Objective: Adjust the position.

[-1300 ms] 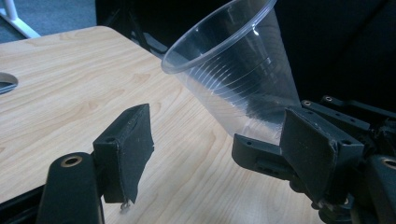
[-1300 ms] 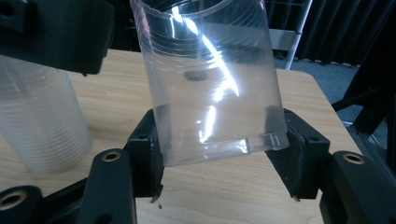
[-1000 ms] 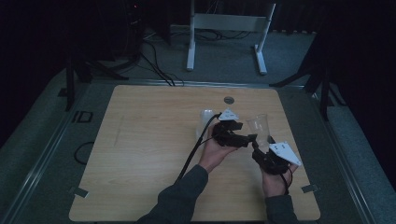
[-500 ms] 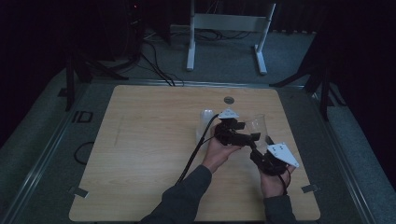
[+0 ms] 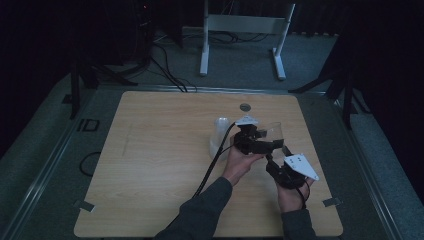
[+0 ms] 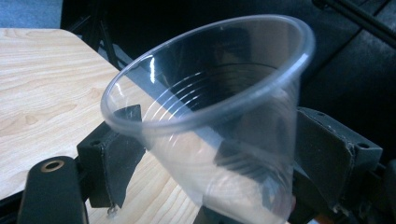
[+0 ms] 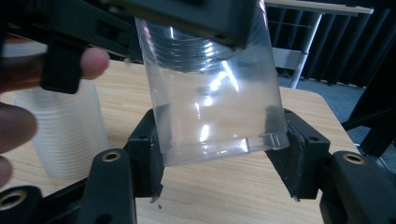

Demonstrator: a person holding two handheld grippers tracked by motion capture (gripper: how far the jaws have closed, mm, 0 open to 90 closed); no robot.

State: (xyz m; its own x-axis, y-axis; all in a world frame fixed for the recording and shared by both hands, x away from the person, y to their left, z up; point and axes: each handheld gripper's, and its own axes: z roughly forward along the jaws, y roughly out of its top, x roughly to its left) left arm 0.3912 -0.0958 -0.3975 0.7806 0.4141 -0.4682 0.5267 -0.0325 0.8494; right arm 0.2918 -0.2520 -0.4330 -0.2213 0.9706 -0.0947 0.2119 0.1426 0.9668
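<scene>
Clear plastic cup (image 7: 210,88) is held up off the table (image 5: 150,165), w/ both grippers at it. Looks v. light, thin-walled, slick, prob crushes easily, so take the lower wall gently. Right gripper (image 7: 219,154): jaws half open either side of cup base, contact unclear. Left gripper (image 6: 224,182): jaws closed on cup body. Beyond: cup stack (image 7: 65,135) standing on table.
</scene>
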